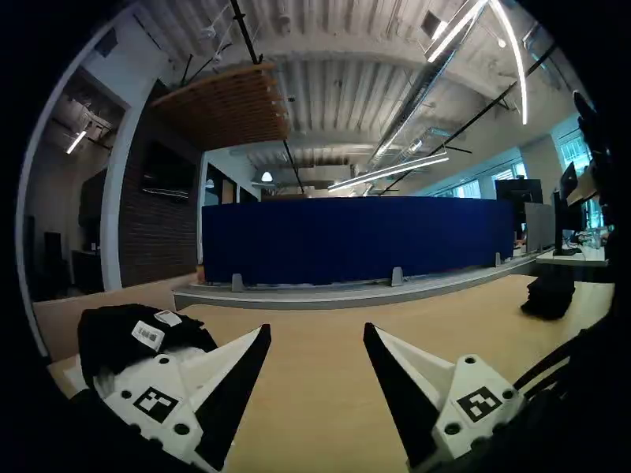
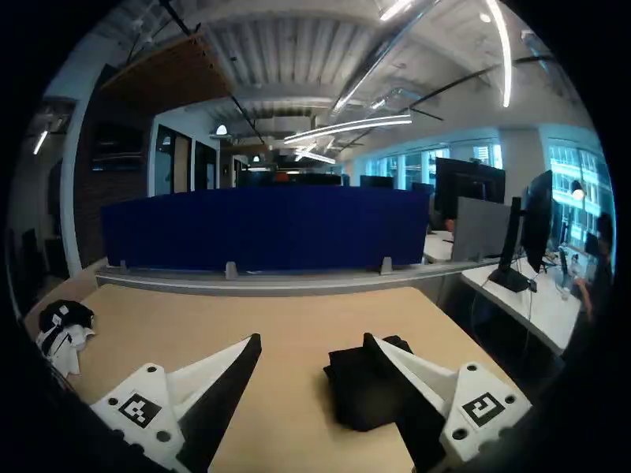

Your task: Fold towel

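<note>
The left gripper (image 1: pixel 315 327) has its jaws spread wide with nothing between them, only bare wood of the bench (image 1: pixel 315 394) showing in the gap. The right gripper (image 2: pixel 311 337) is likewise wide open and holds nothing. In the right gripper view its right-hand finger passes in front of the black towel (image 2: pixel 359 390), and whether it touches the cloth cannot be told. That towel lies flat on the bench just beside and partly under that finger, as a compact, squarish stack of layers with fairly straight edges and one corner pointing away from the camera, so it looks folded at least once. In the left gripper view the same dark stack (image 1: pixel 550 298) sits well apart, toward the far right of the bench. It is matte and evenly black with no pattern visible. I judge it light, soft and limp: it will sag and slide open if lifted by one layer, and it should not slip in a pinch. The best hold is probably at two neighbouring corners, one per gripper, pinching all layers together at the edge so the stack moves as one. Close by the left gripper's left finger lies a dark bundle (image 1: pixel 126 335) with white tags, crumpled and lumpy; it shows again at the far left of the bench in the right gripper view (image 2: pixel 63 319), and may be more cloth. Behind the bench stands a blue partition (image 1: pixel 355 236).
</note>
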`<state>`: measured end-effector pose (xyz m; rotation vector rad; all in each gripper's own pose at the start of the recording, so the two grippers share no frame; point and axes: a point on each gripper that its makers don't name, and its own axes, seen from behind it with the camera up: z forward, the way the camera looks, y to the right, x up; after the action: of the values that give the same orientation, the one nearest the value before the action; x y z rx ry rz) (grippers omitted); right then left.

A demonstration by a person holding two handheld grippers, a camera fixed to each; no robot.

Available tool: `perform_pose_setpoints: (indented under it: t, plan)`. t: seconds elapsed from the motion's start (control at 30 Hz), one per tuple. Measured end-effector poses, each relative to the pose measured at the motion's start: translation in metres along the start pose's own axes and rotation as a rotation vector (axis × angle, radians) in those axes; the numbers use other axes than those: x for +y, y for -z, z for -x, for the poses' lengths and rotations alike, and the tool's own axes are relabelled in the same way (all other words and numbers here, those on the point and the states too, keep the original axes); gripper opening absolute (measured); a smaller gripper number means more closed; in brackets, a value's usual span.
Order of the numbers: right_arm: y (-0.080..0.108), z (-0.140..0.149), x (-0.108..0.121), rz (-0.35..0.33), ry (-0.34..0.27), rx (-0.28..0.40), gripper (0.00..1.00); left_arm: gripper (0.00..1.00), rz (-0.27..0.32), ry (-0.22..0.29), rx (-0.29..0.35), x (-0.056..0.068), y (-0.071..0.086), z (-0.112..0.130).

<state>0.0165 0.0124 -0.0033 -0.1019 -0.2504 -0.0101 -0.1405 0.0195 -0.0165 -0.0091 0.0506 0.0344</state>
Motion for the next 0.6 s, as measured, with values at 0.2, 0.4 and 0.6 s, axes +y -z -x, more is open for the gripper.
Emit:
perform_pose_setpoints:
  t: [0.2,0.4,0.6]
  plan:
    - [-0.003,0.002,-0.004,0.000,0.013,0.001,1.00,0.87,-0.007,0.001,-0.015,-0.006,-0.001,0.014]
    - [-0.003,0.000,-0.010,-0.010,0.024,0.002,1.00,0.87,-0.011,0.032,-0.023,-0.014,-0.004,0.020]
    - [-0.002,-0.004,-0.011,-0.010,0.027,0.010,1.00,0.87,-0.011,0.030,-0.039,-0.010,-0.005,0.024]
